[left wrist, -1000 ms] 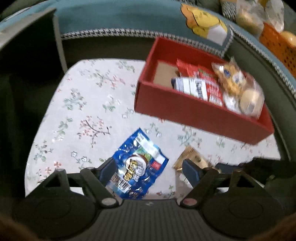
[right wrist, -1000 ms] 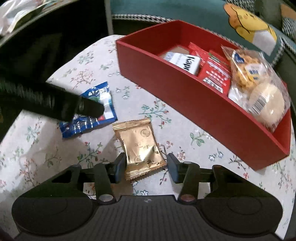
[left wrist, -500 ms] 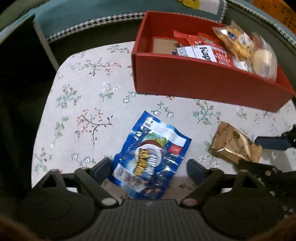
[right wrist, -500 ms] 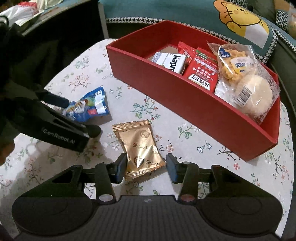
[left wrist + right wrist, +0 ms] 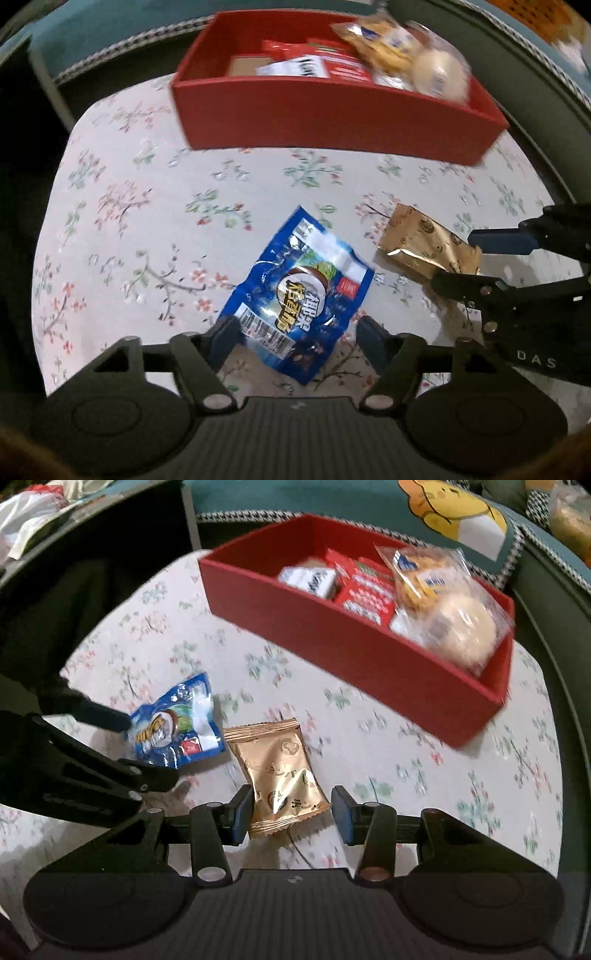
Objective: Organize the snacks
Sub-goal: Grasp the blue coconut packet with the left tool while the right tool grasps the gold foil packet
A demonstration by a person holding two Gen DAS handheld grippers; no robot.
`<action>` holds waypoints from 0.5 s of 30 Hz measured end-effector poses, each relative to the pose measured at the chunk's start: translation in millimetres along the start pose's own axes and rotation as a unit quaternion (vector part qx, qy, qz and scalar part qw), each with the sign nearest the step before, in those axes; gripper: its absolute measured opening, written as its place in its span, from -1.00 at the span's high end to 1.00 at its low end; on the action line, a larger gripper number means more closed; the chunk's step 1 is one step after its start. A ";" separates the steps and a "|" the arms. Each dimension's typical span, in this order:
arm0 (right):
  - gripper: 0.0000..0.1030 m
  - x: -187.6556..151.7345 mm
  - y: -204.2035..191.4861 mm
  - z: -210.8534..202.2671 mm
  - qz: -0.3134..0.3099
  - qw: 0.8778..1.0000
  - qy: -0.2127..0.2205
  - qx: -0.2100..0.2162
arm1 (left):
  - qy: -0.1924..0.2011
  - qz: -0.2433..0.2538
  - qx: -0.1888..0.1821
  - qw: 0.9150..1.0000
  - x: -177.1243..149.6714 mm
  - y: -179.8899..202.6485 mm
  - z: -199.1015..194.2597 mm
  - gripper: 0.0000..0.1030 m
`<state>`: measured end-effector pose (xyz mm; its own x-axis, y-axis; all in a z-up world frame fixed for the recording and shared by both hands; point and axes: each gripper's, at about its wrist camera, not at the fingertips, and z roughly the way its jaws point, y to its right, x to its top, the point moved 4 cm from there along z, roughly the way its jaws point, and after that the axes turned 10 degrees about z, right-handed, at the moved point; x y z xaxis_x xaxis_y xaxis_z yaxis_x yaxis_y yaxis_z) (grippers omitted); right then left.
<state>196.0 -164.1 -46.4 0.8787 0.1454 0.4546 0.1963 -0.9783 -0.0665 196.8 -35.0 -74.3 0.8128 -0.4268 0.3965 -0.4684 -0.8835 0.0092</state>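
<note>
A blue snack packet (image 5: pixel 299 295) lies between the pads of my left gripper (image 5: pixel 297 334), which is shut on its lower end just above the flowered cloth (image 5: pixel 147 221). In the right wrist view the left gripper (image 5: pixel 151 747) holds the same blue packet (image 5: pixel 177 723). My right gripper (image 5: pixel 291 812) is shut on the lower half of a gold packet (image 5: pixel 280 771). From the left wrist the right gripper (image 5: pixel 456 258) clamps the gold packet (image 5: pixel 417 240). Behind both stands the red box (image 5: pixel 332 122), also seen from the right wrist (image 5: pixel 351 657).
The box holds a white packet (image 5: pixel 310 579), red packets (image 5: pixel 369 594) and clear bags of biscuits and a bun (image 5: pixel 461 624); its left end shows bare floor. A teal cushion (image 5: pixel 461 513) and a sofa edge curve behind. Dark furniture (image 5: pixel 92 554) borders the table's left.
Both packets have shifted over the cloth together with their grippers and now sit closer to each other. The left gripper's fingers have come in against the blue packet, and its view has rolled.
</note>
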 end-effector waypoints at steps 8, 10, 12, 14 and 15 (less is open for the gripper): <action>-0.05 -8.4 19.5 9.7 0.017 1.000 -0.017 -0.007 | -0.004 0.035 0.023 0.999 15.9 1.9 23.5 -1.00; -0.04 -7.7 21.2 10.9 0.018 1.000 -0.017 -0.006 | 0.001 0.048 0.027 0.998 14.9 5.9 22.8 -1.00; -0.04 -6.5 23.6 11.8 0.020 1.000 -0.017 -0.006 | 0.004 0.046 0.026 0.999 11.7 7.6 19.1 -0.88; -0.04 -5.0 24.2 11.2 0.022 1.000 -0.015 -0.008 | 0.006 0.035 0.026 0.999 6.0 9.0 14.0 -0.69; -0.04 -4.5 24.0 10.8 0.022 1.000 -0.013 -0.009 | 0.007 0.035 0.028 0.999 4.4 9.7 12.6 -0.56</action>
<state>201.4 -186.7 -59.6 0.8976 0.1064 0.4278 0.1497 -0.9863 -0.0687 200.2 -47.9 -84.0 0.7735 -0.4850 0.4079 -0.5032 -0.8613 -0.0698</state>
